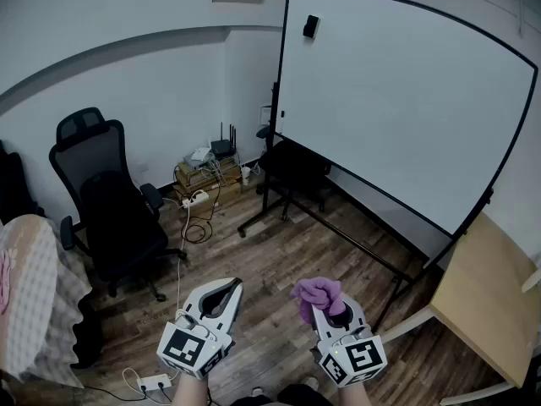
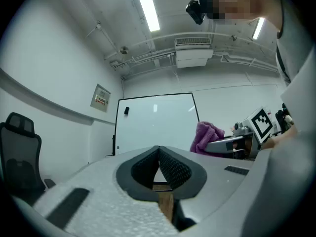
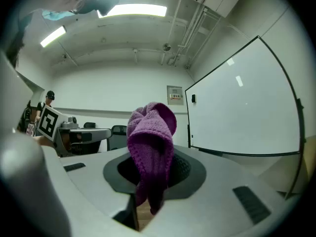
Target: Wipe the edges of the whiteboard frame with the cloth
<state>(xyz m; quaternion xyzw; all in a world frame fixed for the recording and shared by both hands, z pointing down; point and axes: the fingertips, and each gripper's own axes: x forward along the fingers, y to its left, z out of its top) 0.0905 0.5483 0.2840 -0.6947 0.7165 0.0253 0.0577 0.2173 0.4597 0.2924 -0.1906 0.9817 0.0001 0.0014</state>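
A large whiteboard with a thin black frame stands on a black wheeled stand at the right of the room; it also shows far off as a whiteboard and a whiteboard. My right gripper is shut on a bunched purple cloth, low in the head view, well short of the board. The purple cloth hangs between the jaws. My left gripper is shut with nothing in it, beside the right one.
A black office chair stands at the left. Boxes, a router and a power strip with cables lie by the wall. A light wooden table is at the right. A black eraser sticks on the board's top left.
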